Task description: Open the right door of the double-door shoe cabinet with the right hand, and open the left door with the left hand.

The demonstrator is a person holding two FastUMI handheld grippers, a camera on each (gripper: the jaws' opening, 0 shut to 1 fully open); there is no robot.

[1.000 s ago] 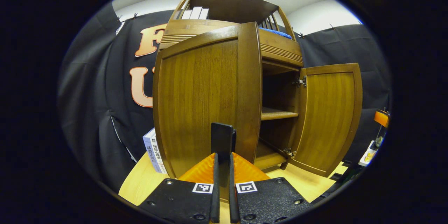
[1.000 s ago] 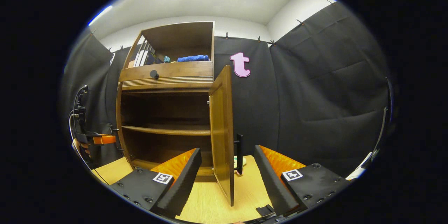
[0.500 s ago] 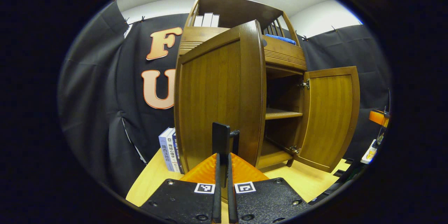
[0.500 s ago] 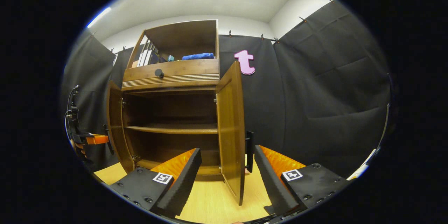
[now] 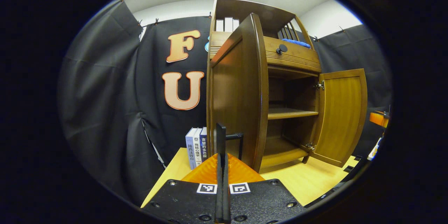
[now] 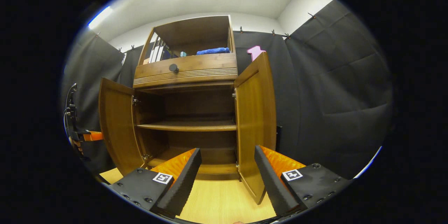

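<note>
The cabinet (image 6: 185, 73) stands straight ahead of the right gripper (image 6: 227, 171), both doors swung out, dark bare shelves showing inside. Its fingers are spread wide and hold nothing; the right door (image 6: 254, 119) stands just beyond their gap. Ahead of the left gripper (image 5: 221, 168), the left door (image 5: 238, 94) is seen nearly edge-on. That gripper's fingers are pressed together on the black handle (image 5: 233, 140), whose lower end they hide. Books (image 5: 196, 147) stand beyond, left of the door.

Warm brown wood-grain shoe cabinet (image 6: 185, 70), a blue folded cloth (image 6: 212, 51) on top, pale yellow wooden counter (image 6: 217, 203), and black-and-orange ribbed claws (image 6: 227, 171) with checkered markers.
</note>
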